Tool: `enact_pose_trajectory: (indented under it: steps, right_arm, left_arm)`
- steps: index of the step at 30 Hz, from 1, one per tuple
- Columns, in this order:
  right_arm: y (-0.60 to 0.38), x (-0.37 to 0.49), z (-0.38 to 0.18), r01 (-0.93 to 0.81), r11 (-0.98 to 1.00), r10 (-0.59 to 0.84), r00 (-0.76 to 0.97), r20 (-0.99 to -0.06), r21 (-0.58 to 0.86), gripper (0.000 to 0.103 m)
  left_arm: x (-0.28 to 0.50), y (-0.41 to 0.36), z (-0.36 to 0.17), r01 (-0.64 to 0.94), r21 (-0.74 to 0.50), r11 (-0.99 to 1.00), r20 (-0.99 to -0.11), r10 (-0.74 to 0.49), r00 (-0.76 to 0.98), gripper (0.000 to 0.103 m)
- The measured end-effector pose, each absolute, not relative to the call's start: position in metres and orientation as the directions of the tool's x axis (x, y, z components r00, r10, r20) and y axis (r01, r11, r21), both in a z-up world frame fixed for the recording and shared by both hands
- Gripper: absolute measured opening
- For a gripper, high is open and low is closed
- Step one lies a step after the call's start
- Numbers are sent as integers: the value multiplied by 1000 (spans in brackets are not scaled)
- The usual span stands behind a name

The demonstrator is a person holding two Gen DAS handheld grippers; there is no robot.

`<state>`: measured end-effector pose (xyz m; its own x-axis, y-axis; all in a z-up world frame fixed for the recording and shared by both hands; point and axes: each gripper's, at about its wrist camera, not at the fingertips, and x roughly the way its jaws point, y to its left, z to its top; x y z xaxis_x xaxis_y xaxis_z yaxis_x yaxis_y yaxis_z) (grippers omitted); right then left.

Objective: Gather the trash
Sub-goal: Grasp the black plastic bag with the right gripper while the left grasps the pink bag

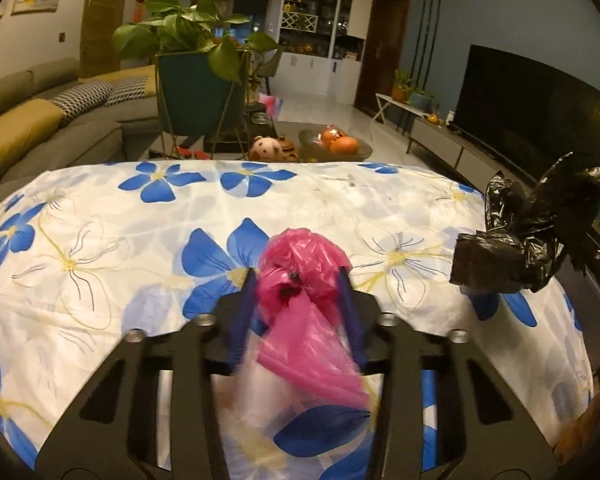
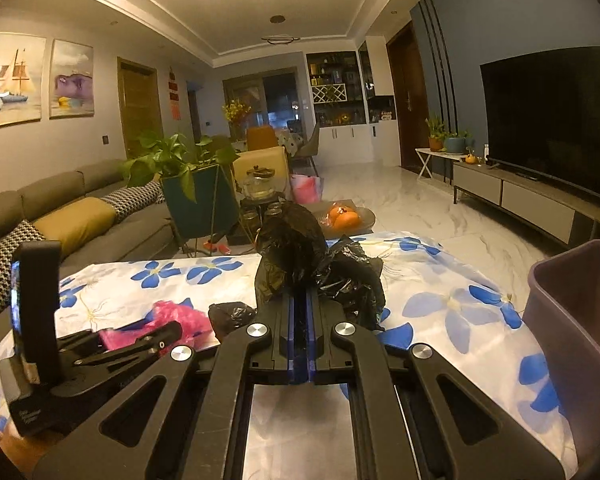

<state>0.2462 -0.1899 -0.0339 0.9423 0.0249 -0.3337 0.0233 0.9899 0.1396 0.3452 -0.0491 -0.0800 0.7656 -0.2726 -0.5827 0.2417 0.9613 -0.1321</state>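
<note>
Here the left gripper point(image 1: 300, 276) has its two blue fingers point(image 1: 246, 300) set on either side of a crumpled pink bag point(image 1: 304, 264), at a middling width, and the pads press into the plastic on both flanks. The ball of the bag bulges out past the fingertips, and a loose pink flap trails back between the fingers toward the camera. The bag sits low over the cloth point(image 1: 100, 248), a white sheet with blue flowers that covers the table; whether it is lifted clear of the cloth cannot be told. In the right wrist view the same gripper point(image 2: 172, 330) shows at the lower left, with the pink plastic point(image 2: 180, 314) bunched at its tip over the cloth point(image 2: 440, 280).

Further right, the right gripper point(image 2: 300, 296) has its fingers point(image 2: 286, 320) pressed flat together, with only a thin fold of a black bag point(image 2: 292, 240) pinched in the seam. The rest of that bag stands up crumpled above the fingertips and spills to the right. A small black wad point(image 2: 230, 316) shows just left of the gripper, and whether it belongs to the same bag is unclear. From the left wrist view the black bag point(image 1: 532, 232) hangs at the right edge, above the cloth.

At the far right a purple bin point(image 2: 580, 312) stands beside the table, its mouth open.
</note>
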Motion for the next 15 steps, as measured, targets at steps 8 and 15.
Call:
enact_pose_trajectory:
  steps: [8, 15]
  right_arm:
    - [-195, 222, -28, 14, 993, 24, 947, -321, 117, 5]
    - [-204, 193, -20, 13, 996, 17, 950, -311, 94, 5]
  left_arm:
    - [316, -44, -62, 217, -126, 968, -508, -251, 824, 11]
    - [268, -49, -35, 176, -99, 979, -447, -202, 872, 11]
